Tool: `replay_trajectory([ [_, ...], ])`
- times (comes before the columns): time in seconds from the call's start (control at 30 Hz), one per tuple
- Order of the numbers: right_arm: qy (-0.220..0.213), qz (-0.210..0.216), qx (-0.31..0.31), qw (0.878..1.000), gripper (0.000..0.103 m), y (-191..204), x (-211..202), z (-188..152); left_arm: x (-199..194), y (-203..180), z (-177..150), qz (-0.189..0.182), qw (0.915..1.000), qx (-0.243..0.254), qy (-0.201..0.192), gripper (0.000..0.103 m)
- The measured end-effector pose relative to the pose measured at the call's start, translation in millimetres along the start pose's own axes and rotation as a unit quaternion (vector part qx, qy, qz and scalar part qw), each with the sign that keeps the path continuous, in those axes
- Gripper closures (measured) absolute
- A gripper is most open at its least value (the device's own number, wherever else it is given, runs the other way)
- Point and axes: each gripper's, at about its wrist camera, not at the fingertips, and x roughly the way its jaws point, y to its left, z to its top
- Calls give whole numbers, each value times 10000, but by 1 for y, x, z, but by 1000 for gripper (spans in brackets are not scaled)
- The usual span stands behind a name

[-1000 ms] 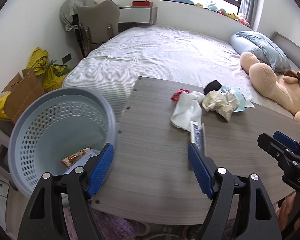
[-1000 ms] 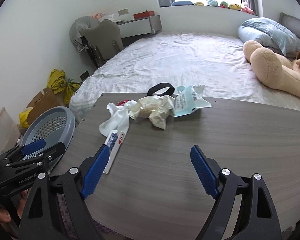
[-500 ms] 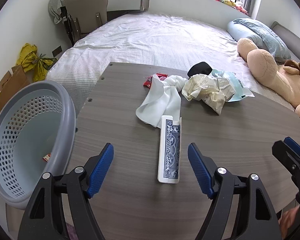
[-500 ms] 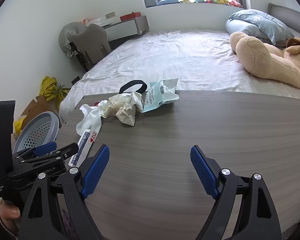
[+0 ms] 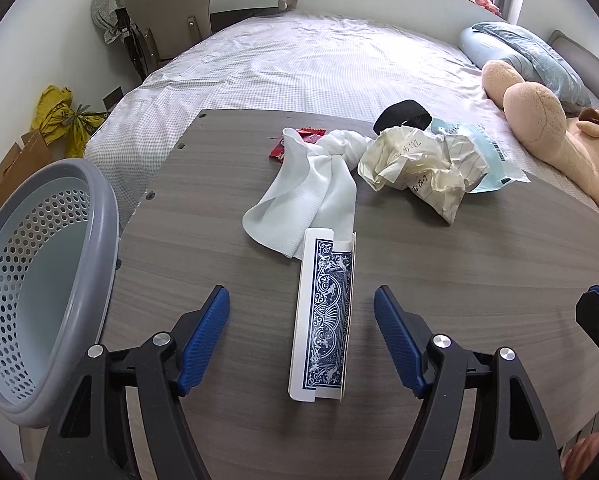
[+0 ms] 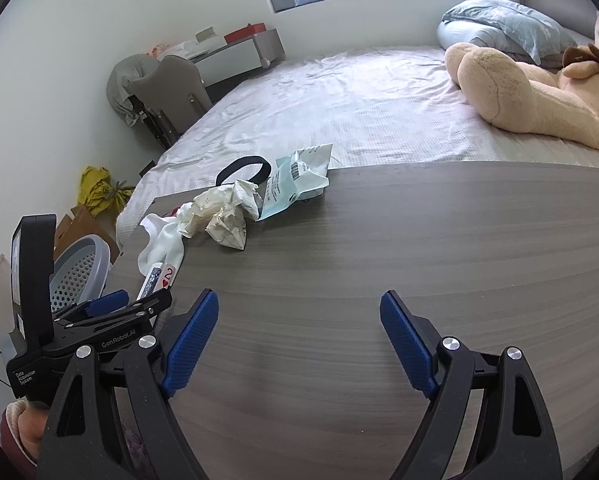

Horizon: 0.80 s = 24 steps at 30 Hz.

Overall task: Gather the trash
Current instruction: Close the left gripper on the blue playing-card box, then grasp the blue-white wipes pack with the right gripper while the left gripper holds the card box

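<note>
Left claw [image 5: 301, 340] is held wide open, straddling card box [image 5: 324, 316] flat on desk [image 5: 459, 280]. Should be lowered and closed across narrow sides, then lifted to basket [image 5: 39, 280]. Right claw [image 6: 299, 344] is open, empty.

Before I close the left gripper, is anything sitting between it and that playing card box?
Nothing visible. The left gripper is open with the playing card box lying flat between its fingers on the table; only its far end touches the white cloth.
</note>
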Motion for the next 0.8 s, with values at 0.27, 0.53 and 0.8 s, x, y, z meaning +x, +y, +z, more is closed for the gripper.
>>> replay_trajectory([
  [0.27,11,0,39,10000,22,-1,1,0,-3,-6,-3,-35,9997,219,-56,79],
  [0.53,9,30,57,10000,22,0,4,5,-21,-3,-12,-185,9993,284,-137,80],
  [0.8,-145,68,-115,9998,22,12,16,43,-63,12,-5,-83,9972,219,-711,80],
])
